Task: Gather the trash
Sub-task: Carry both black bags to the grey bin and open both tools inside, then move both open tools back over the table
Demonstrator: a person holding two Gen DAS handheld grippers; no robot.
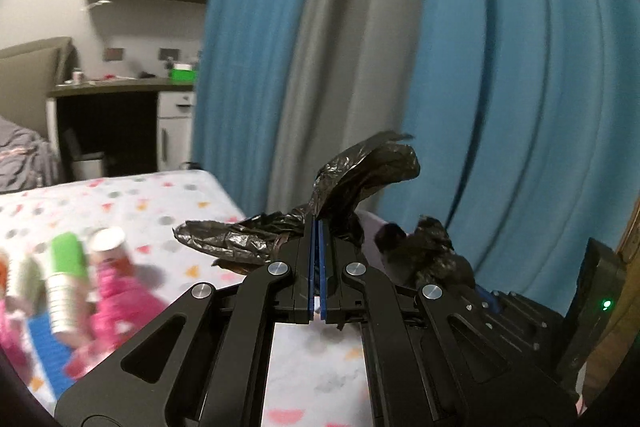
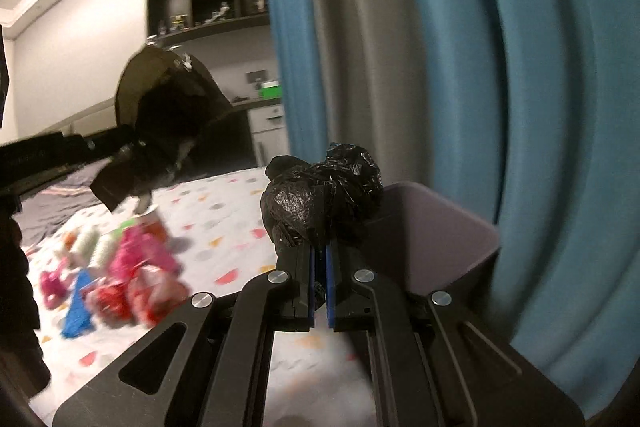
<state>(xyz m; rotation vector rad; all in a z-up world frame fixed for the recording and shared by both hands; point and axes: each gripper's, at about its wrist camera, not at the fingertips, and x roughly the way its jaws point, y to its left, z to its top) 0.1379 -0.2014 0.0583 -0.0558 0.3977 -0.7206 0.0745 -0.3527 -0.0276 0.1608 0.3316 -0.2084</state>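
Both pairs of jaws are pinched tight on crinkled black plastic: the left gripper (image 1: 319, 227) and right gripper (image 2: 320, 247) each clamp a bunched edge of the glossy trash bag (image 2: 320, 195). It hangs above the polka-dot bedsheet (image 2: 224, 211) (soft, matte), with crumpled pink wrappers (image 2: 136, 259) and ribbed cups (image 1: 66, 291) lying on the sheet to the bag's left.

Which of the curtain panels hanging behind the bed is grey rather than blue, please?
The narrow grey panel hangs between the thin blue strip towards the shelves and the wide blue folds above the bin.

Black trash bag (image 2: 320, 199), blue/grey curtain (image 1: 500, 67), white sheet (image 1: 132, 199) w/ coloured spots, pink wrappers (image 2: 136, 259).
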